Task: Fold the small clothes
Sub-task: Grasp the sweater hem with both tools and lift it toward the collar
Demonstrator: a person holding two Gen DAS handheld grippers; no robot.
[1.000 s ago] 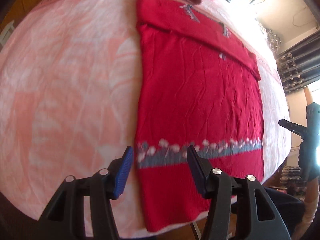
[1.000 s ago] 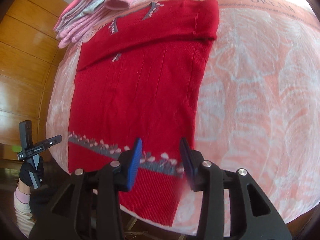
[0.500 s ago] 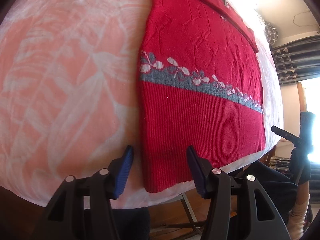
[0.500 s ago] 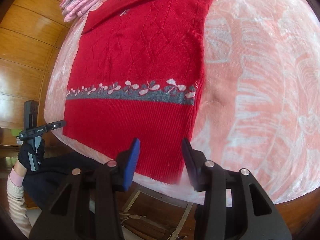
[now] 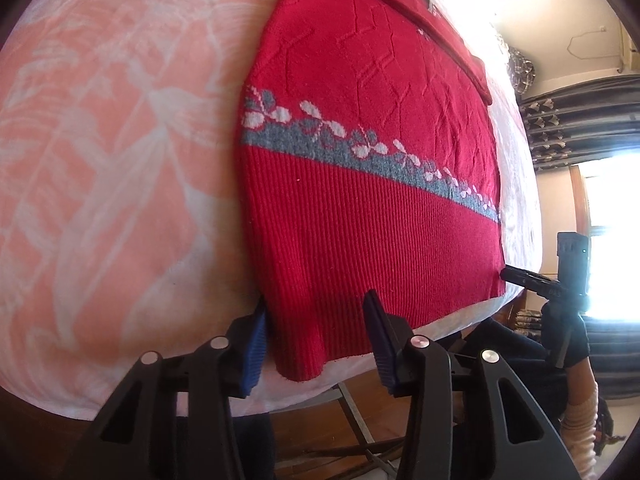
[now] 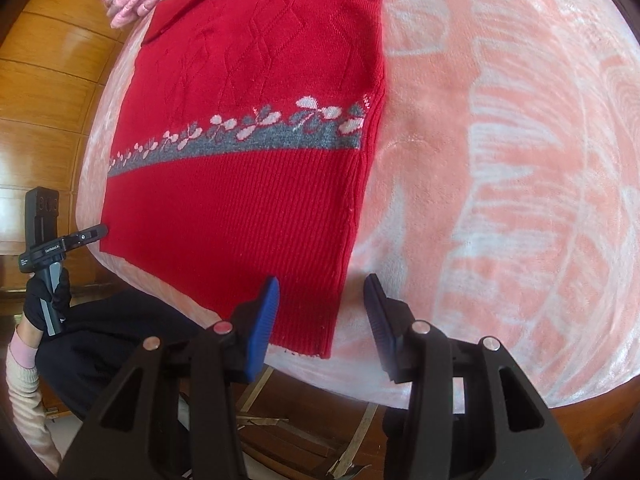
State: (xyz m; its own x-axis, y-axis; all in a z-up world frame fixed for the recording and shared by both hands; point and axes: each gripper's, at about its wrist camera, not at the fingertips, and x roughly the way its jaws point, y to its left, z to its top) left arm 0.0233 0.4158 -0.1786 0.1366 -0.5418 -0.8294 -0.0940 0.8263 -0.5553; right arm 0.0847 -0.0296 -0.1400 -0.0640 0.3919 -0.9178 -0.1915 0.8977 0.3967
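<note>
A red knitted sweater [image 5: 360, 168] with a grey and white flower band lies flat on the pink and white blanket [image 5: 100, 152], its ribbed hem at the near table edge. My left gripper [image 5: 316, 336] is open, and the hem's left corner lies between its blue pads. In the right wrist view the same sweater [image 6: 248, 160] shows its right hem corner between the blue pads of my open right gripper [image 6: 322, 316]. Each gripper also appears at the far hem corner in the other's view, held by a gloved hand [image 6: 44, 300].
Folded pink and grey clothes [image 6: 136, 4] are stacked at the far end beyond the sweater. Wood panelling [image 6: 44, 80] is on the left, dark curtains [image 5: 580, 120] and a bright window on the right. The blanket covers the table [image 6: 500, 160]; folding legs show below the near edge.
Both grippers have dropped down and back toward the near table edge, from above the flower band to the sweater's two hem corners. Both stay open.
</note>
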